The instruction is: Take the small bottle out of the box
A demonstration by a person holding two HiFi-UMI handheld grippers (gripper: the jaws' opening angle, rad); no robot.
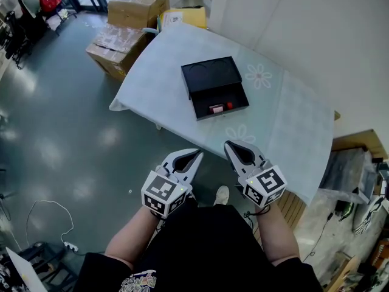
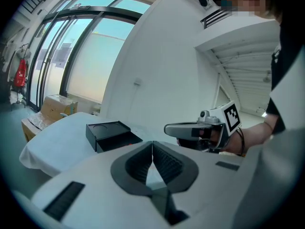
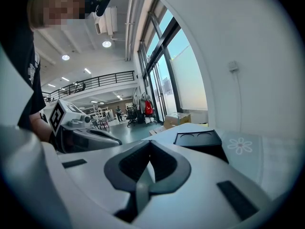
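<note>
A black box [image 1: 214, 84] stands open on the cloth-covered table [image 1: 285, 126], its lid part behind a lower tray. In the tray's front lies a small whitish and red thing [image 1: 217, 109], likely the small bottle, with a red spot [image 1: 229, 106] beside it. Both grippers hang in front of the table's near edge, well short of the box. My left gripper [image 1: 197, 154] [image 2: 152, 144] is shut and empty. So is my right gripper [image 1: 230, 145] [image 3: 150, 144]. The box [image 2: 110, 135] [image 3: 200, 142] lies ahead of both in the gripper views.
Cardboard boxes [image 1: 129, 23] sit on the grey floor beyond the table's far left corner, a yellow envelope [image 1: 185, 17] beside them. A white wall [image 1: 316, 29] runs along the table's right. Clutter [image 1: 355, 187] lies at the right, and a power strip [image 1: 70, 246] at the lower left.
</note>
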